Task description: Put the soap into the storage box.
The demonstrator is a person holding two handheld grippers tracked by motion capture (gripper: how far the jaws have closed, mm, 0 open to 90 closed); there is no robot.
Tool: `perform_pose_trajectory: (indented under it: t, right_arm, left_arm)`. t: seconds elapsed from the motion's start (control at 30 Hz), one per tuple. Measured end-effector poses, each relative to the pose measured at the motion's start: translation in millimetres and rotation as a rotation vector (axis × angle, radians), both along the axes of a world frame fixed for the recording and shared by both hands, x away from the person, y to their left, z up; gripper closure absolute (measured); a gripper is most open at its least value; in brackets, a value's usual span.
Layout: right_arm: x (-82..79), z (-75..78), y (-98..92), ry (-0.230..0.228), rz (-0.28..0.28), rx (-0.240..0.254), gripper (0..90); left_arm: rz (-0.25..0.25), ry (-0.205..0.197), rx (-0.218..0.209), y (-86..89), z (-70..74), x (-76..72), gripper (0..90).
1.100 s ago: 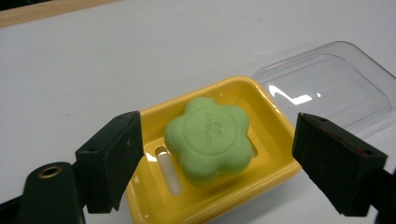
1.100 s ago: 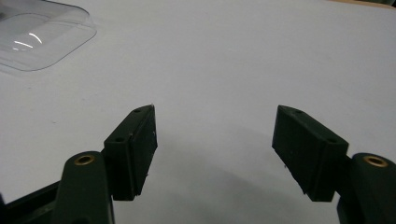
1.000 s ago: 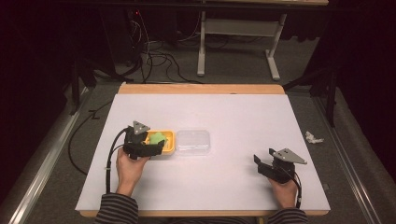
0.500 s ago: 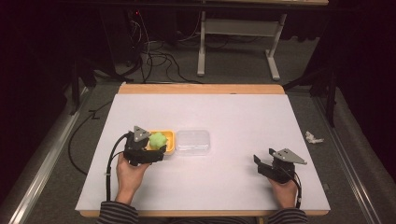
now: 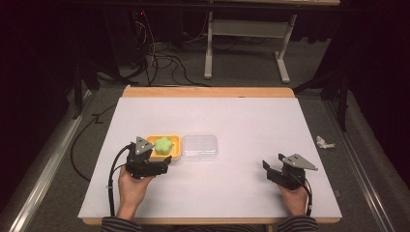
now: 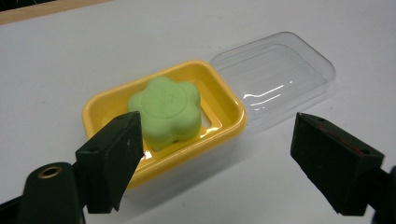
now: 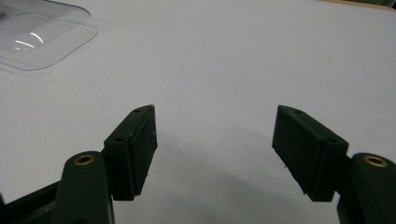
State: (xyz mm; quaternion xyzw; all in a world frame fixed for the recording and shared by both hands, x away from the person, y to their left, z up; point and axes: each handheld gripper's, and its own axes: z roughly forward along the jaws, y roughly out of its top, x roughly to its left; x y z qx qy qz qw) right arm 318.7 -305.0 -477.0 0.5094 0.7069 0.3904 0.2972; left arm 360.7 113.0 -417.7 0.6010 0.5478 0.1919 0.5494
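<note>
One yellow soap dish (image 5: 165, 147) lies lengthwise toward its clear lid (image 5: 199, 146).

soap (image 5: 163, 145) in dish (image 5: 175, 155), lid (image 5: 199, 147) touching dish's right side, both left of table (image 5: 241, 116) centre

Green soap (image 6: 166, 111) (flower-shaped) in yellow dish (image 6: 229, 100)

The embossing on the green soap (image 6: 166, 109) is unreadable
</note>
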Motion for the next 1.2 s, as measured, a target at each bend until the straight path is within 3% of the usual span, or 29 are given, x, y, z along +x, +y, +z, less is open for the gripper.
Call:
perform_pose_trajectory:
  t: [0.07, 0.13, 0.2, 0.37, 0.47, 0.87, 0.93, 1.2]
  right_arm:
    - [0.0, 0.0, 0.0, 0.000, 0.000, 0.000, 31.2]
    - [0.0, 0.0, 0.0, 0.000, 0.000, 0.000, 31.3]
    - [0.0, 0.0, 0.0, 0.000, 0.001, 0.000, 31.3]
    - [-0.1, 0.0, 0.4, -0.002, 0.001, 0.000, 31.3]
    - [-0.1, -0.1, 0.4, -0.002, 0.001, -0.001, 31.3]
    - [0.3, -0.1, 0.5, 0.001, 0.000, -0.005, 31.2]
    - [0.3, -0.1, 0.5, 0.002, 0.000, -0.004, 31.2]
    - [0.4, 0.0, 0.7, 0.005, 0.001, -0.003, 31.2]
  left_arm:
    - [0.047, -0.033, -0.075, -7.0, -1.1, -1.4, 17.5]
    - [0.052, -0.035, -0.081, -7.7, -1.3, -2.0, 17.5]
    - [0.039, -0.025, -0.059, -6.3, -2.1, -5.2, 17.5]
    - [0.066, -0.046, -0.116, -9.4, -1.3, -8.1, 17.5]
    - [0.069, -0.059, -0.119, -8.6, -1.0, -9.1, 17.5]
    - [0.059, -0.044, -0.125, -5.8, -2.2, -18.2, 17.5]
    - [0.035, -0.031, -0.094, -3.5, -2.5, -21.8, 17.5]
    - [0.025, -0.021, -0.093, -3.7, -2.8, -26.5, 17.5]
